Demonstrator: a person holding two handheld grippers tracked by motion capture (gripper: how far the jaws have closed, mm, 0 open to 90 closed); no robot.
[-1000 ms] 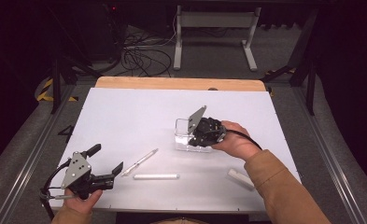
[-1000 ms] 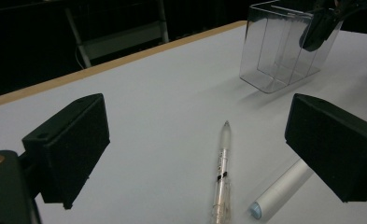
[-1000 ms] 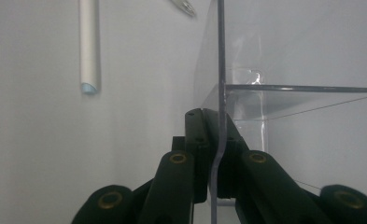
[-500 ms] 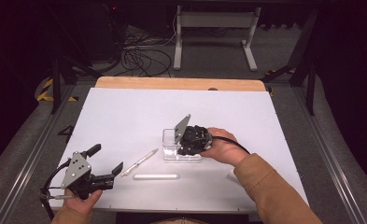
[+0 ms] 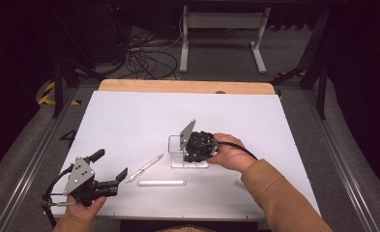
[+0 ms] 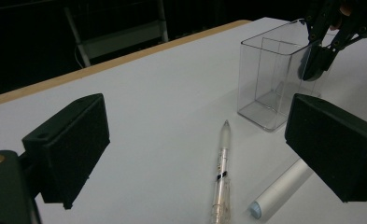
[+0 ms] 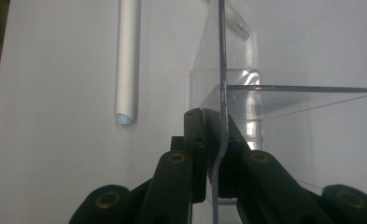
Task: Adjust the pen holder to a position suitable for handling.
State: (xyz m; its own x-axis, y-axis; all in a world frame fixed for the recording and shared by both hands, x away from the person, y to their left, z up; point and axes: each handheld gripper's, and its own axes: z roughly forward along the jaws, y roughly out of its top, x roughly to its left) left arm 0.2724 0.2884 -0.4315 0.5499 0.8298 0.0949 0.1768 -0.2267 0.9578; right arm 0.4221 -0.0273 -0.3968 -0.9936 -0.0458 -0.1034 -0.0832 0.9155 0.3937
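Note:
A clear plastic box (image 5: 177,146) stands upright mid-table, open at the top. My right gripper (image 5: 189,152) is shut on its right wall, one jaw inside and one outside. In the right gripper view the thin clear wall (image 7: 222,60) runs between the closed right gripper (image 7: 217,140). A clear pen (image 5: 145,167) and a white marker (image 5: 161,182) lie just left and in front of the box. My left gripper (image 5: 111,164) rests open at the near left, pointing at the pen (image 6: 222,172), the marker (image 6: 279,189) and the box (image 6: 270,84), with nothing between its jaws.
A small white object (image 5: 238,181) lies near the right sleeve, partly hidden. The white table top ends in a wooden strip (image 5: 187,86) at the far edge. Beyond it are cables and a metal stand on the floor.
The right hand has slid the clear box to the left and a little nearer, closer to the pen and marker. The left gripper has stayed put.

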